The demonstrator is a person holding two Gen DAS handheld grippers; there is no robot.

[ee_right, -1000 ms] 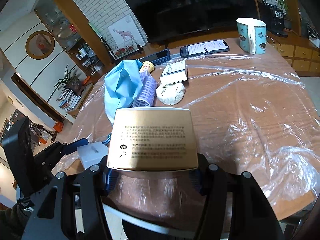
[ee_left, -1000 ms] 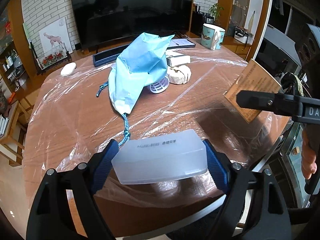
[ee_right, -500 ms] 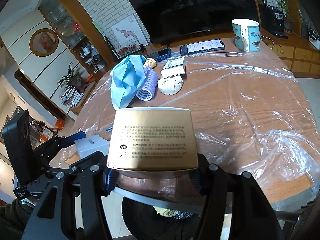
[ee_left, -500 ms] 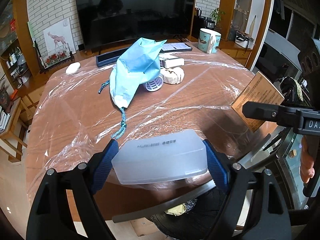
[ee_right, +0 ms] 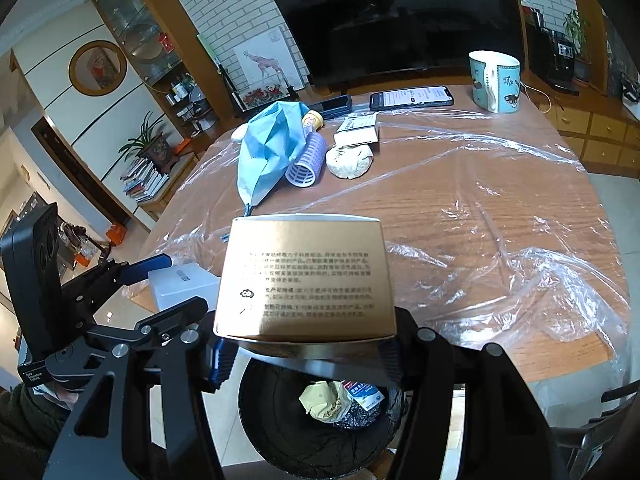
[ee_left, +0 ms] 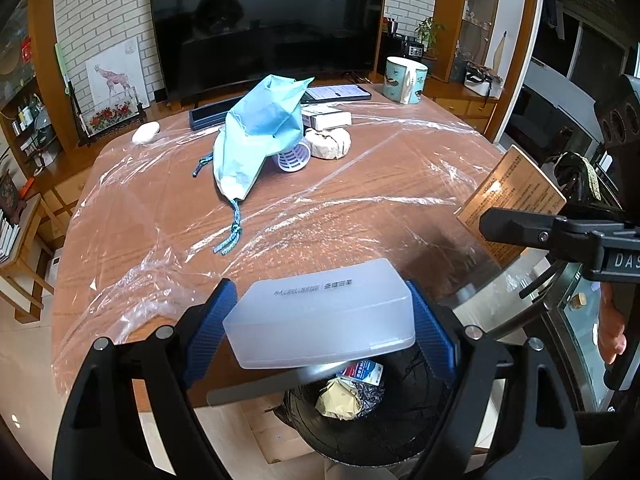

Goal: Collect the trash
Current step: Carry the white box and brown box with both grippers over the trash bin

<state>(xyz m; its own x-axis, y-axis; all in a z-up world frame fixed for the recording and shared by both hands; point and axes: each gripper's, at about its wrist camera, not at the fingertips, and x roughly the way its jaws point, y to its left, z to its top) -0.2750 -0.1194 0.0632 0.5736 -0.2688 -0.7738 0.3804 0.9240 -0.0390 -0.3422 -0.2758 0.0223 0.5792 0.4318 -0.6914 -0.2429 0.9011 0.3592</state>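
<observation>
Beyond the plastic-wrapped table, over the bin, left gripper clamps a white box; right gripper clamps a gold box.

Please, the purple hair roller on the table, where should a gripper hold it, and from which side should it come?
Probably grip the purple hair roller across its ribbed round body, coming from above. It lies on its side, open end toward the cameras. The blue cloth bag leans over its left side, and the paper-wrapped lump sits beside it on its right.
</observation>
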